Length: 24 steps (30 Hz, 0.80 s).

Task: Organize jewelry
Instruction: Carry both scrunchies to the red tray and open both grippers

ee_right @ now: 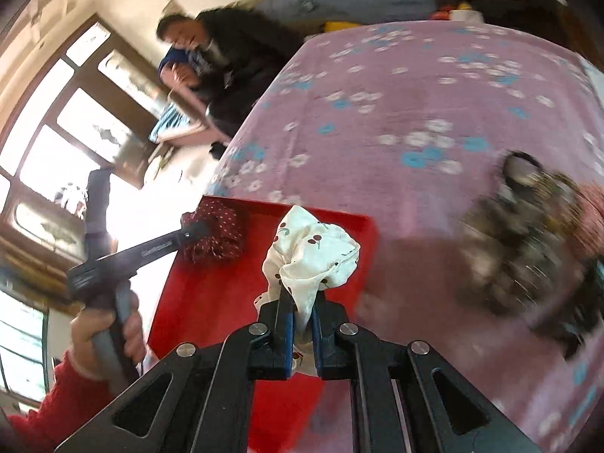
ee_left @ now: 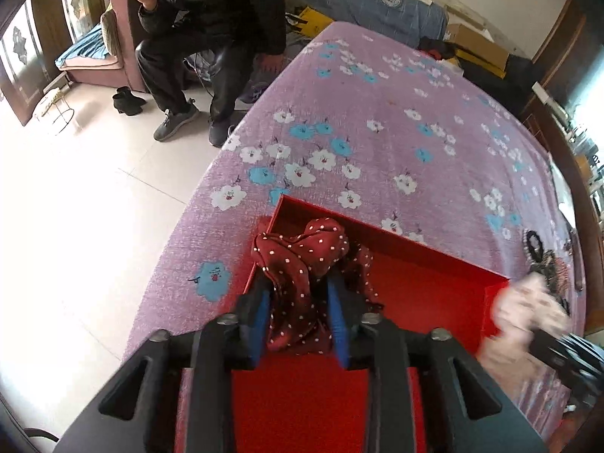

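Note:
A shallow red tray [ee_left: 415, 283] lies on the pink floral cloth. In its far left corner sits a dark red scrunchie with white dots [ee_left: 302, 249]. My left gripper [ee_left: 298, 287] stands over it with the blue pads either side of the fabric, loosely and without pinching it, so it is open. The right wrist view shows the same scrunchie [ee_right: 222, 234] under the left gripper [ee_right: 196, 232]. My right gripper [ee_right: 302, 302] is shut on a white cherry-print scrunchie [ee_right: 313, 249], held above the tray's [ee_right: 211, 294] right part. In the left wrist view that scrunchie is a pale blur [ee_left: 528, 309].
A blurred heap of dark and patterned hair pieces [ee_right: 528, 234] lies on the cloth right of the tray. The cloth-covered surface [ee_left: 377, 132] stretches far back. A person in dark clothes [ee_left: 211, 19] sits beyond its left edge. A hand in a red sleeve [ee_right: 105, 332] holds the left gripper.

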Available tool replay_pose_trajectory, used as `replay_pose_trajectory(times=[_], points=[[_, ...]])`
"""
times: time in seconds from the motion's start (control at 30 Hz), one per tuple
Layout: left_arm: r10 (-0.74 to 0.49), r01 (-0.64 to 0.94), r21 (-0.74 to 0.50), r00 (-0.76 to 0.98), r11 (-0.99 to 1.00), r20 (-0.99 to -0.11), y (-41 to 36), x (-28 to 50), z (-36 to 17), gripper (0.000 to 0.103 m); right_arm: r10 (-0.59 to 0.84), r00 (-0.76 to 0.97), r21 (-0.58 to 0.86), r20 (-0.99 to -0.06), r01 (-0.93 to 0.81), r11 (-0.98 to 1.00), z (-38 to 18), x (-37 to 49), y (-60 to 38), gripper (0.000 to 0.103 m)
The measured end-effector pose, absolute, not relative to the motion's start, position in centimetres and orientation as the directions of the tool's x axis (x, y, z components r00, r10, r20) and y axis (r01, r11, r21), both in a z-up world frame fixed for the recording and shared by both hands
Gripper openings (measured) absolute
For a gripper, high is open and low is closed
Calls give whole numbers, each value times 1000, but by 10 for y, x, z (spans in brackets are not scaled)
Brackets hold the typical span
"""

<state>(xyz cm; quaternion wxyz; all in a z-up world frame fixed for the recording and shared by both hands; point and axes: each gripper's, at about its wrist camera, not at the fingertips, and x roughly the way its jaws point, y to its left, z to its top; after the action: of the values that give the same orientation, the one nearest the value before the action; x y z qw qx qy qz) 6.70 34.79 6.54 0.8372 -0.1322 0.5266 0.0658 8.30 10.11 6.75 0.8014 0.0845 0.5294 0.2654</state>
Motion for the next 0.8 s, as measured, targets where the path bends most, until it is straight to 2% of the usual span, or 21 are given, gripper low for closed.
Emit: replay_pose_trajectory(times=[0.13, 0.2, 0.27, 0.33, 0.53, 0.8], points=[[-39, -239, -169, 468, 956, -883, 348, 54, 82, 54, 476, 280, 372, -834, -351, 859, 49, 98, 128, 13], [-36, -241, -172, 481, 955, -876, 347, 46, 92, 57, 449, 292, 337, -845, -363, 869, 46, 99, 129, 25], [-24, -247, -167, 494, 954, -869, 347, 38, 100, 59, 439, 312, 319, -842, -369, 873, 48, 95, 127, 49], [-7, -261, -160, 504, 952, -864, 348, 31, 106, 59, 439, 333, 315, -835, -367, 876, 52, 93, 123, 56], [43, -309, -138, 514, 941, -857, 348, 10, 118, 60, 426, 376, 314, -823, -324, 892, 68, 82, 90, 57], [37, -303, -146, 525, 942, -850, 318, -5, 130, 60, 382, 414, 321, -826, -211, 923, 74, 36, -5, 57]])
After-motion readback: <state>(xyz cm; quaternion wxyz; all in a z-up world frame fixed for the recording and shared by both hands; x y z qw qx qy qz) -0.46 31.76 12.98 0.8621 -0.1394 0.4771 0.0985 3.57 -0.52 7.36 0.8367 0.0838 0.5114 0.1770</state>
